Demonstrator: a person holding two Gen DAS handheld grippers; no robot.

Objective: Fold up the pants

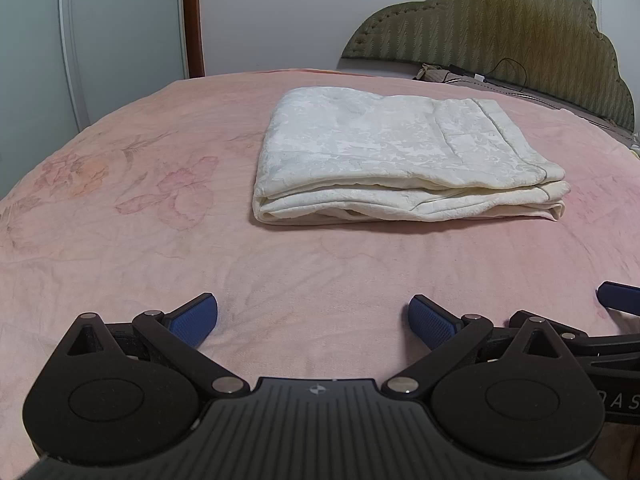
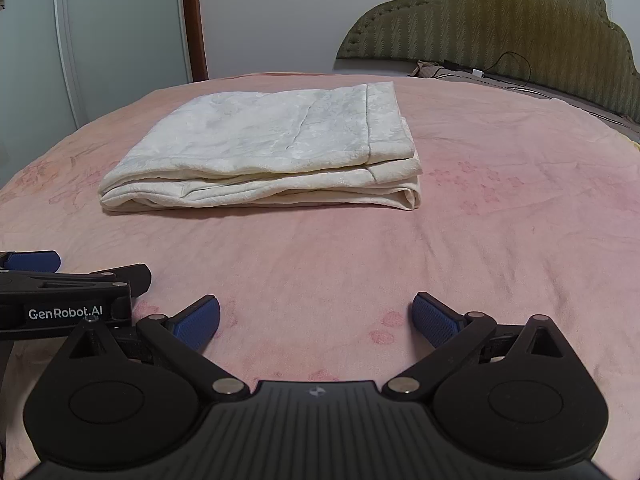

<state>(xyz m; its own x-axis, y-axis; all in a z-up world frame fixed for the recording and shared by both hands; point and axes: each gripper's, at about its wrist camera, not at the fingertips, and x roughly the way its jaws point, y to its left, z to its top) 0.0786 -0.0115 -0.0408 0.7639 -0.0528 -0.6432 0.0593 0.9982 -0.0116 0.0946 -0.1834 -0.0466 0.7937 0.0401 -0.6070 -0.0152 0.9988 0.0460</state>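
- Nearest us, the left gripper (image 1: 312, 322) hangs low over the pink sheet (image 1: 120, 240), its blue pads (image 1: 192, 322) spread wide with nothing between them.
- Beside it, the right gripper (image 2: 316, 320) matches that pose: fingers fully apart, holding nothing, just above the sheet.
- The pants (image 1: 400, 156), cream-white, lie folded in a flat stack on the sheet, well beyond both grippers and touching neither.
- From the right wrist we see the pants (image 2: 272, 152) with the fold edges facing us, and the left gripper's arm left of them, nearer us.
- Behind the pants, an olive headboard (image 1: 500, 28) stands against the wall, a black cable (image 1: 508, 68) at its foot.
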